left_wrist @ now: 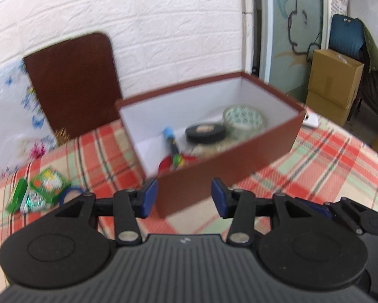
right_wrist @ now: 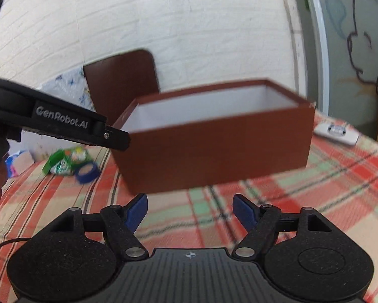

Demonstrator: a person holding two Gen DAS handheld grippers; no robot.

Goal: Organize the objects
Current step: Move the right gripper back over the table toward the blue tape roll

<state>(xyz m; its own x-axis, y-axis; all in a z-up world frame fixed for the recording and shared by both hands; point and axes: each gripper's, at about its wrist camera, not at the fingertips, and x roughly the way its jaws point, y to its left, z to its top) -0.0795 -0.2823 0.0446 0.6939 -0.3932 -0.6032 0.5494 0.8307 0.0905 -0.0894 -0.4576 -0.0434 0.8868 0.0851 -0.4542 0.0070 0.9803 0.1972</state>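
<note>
An open brown box (left_wrist: 229, 161) with a white inside stands on the plaid tablecloth (left_wrist: 327, 156). In it lie a clear tape roll (left_wrist: 244, 118), a black tape roll (left_wrist: 205, 132), a blue-capped marker (left_wrist: 171, 144) and a red item (left_wrist: 167, 164). On the cloth to its left lie green packets (left_wrist: 41, 189) and a blue tape ring (left_wrist: 71, 195). My left gripper (left_wrist: 185, 197) is open and empty in front of the box. My right gripper (right_wrist: 190, 210) is open and empty, short of the box (right_wrist: 214, 149). The packets (right_wrist: 67, 162) and blue ring (right_wrist: 86, 173) also show there.
The brown lid (left_wrist: 72, 80) leans on the white brick wall behind the box. A white remote-like device (right_wrist: 336, 132) lies on the cloth at the right. The left gripper's body (right_wrist: 57, 121) crosses the right wrist view. Cardboard boxes (left_wrist: 332, 83) stand off the table at the right.
</note>
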